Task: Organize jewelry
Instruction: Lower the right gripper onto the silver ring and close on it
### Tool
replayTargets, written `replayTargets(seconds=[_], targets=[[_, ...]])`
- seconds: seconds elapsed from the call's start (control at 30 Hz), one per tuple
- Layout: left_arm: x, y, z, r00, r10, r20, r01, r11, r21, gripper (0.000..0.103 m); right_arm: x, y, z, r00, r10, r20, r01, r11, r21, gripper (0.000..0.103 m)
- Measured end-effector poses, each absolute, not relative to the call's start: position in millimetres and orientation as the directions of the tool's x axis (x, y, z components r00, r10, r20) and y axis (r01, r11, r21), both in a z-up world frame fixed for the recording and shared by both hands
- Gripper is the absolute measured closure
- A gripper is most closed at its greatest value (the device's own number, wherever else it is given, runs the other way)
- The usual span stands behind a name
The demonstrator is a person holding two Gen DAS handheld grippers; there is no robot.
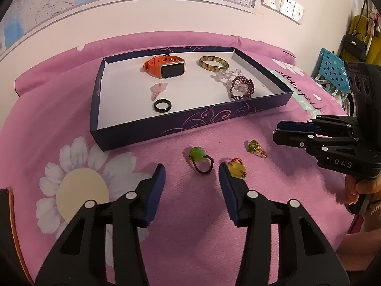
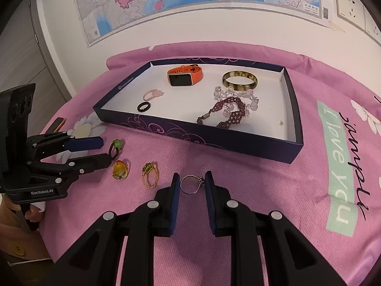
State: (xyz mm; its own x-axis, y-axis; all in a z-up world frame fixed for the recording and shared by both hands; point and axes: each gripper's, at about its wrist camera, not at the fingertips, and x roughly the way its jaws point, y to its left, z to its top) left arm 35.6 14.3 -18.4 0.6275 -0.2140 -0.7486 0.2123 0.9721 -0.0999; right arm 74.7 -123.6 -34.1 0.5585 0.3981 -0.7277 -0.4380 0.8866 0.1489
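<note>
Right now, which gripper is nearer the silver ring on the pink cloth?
Right. The right gripper has the silver ring between its fingers; the left gripper is off to the side, by the green bead ring.

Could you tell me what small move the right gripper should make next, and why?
Probably lift the silver ring and carry it toward the box. The right gripper has its fingers against the ring's sides on the pink cloth, so the grasp looks made. The box already holds the watch and bracelets, while this ring lies outside it.
</note>
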Motion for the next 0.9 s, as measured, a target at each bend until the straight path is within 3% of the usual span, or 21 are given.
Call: replayTargets(seconds=[0.67, 0.9], targets=[[42.8, 4.3, -18.9, 0.615, -0.222, -0.757, 0.230, 0.968, -0.097, 0.066, 73.8, -126.9, -33.6, 0.553, 0.425, -0.717, -0.443, 0.878, 0.180, 0.084], [45.7, 3.0, -20.0, 0.615, -0.196, -0.764, 0.217, 0.973, -0.074, 0.075, 73.9, -127.6, -33.4, 0.551, 0.432, -0.714, -0.444, 0.876, 0.187, 0.084]])
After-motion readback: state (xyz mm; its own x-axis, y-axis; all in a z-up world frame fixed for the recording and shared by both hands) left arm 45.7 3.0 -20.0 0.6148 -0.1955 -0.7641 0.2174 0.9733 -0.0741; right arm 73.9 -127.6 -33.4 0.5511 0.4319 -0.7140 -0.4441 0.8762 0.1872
